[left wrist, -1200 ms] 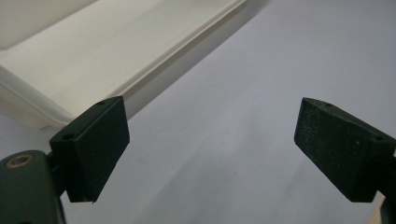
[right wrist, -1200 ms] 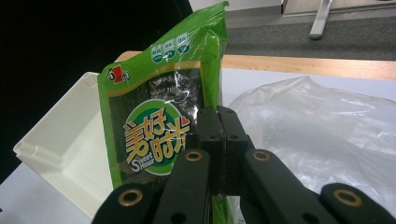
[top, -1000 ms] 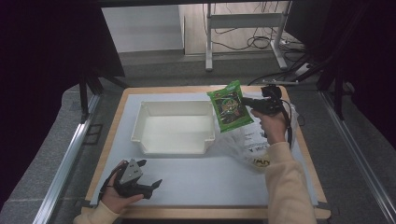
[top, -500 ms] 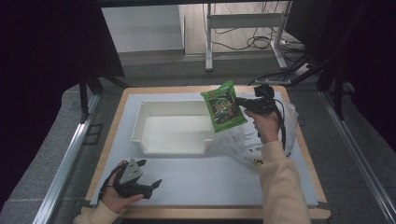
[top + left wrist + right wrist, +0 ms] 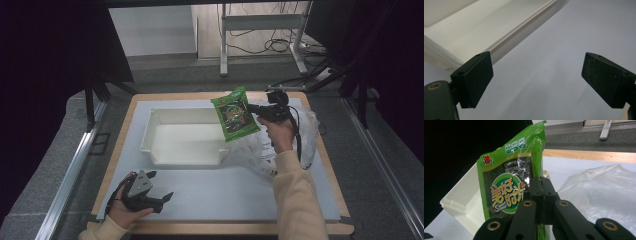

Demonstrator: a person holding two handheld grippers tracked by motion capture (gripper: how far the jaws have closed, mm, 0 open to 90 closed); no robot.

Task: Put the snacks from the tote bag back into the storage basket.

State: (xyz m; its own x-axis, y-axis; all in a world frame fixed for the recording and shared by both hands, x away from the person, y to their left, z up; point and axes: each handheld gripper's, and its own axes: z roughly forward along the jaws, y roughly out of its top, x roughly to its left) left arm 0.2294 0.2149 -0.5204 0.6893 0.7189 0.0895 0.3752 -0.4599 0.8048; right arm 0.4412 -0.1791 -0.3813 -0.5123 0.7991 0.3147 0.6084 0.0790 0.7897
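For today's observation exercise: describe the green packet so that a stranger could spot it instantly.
Find the white tray on the table. Above its right end, the right hand-held gripper holds up the green packet by its edge. Unlike the clear plastic bag beside it, it is bright green with a round logo.

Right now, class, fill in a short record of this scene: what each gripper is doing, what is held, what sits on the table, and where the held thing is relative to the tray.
right gripper: shut on the green snack packet, gripping its edge
green snack packet: in the air, upright, over the right end of the white tray
white tray: on the table mat, looks empty
left gripper: open, nothing between its jaws, resting low near the front left of the mat
clear plastic bag: crumpled on the mat, right of the tray
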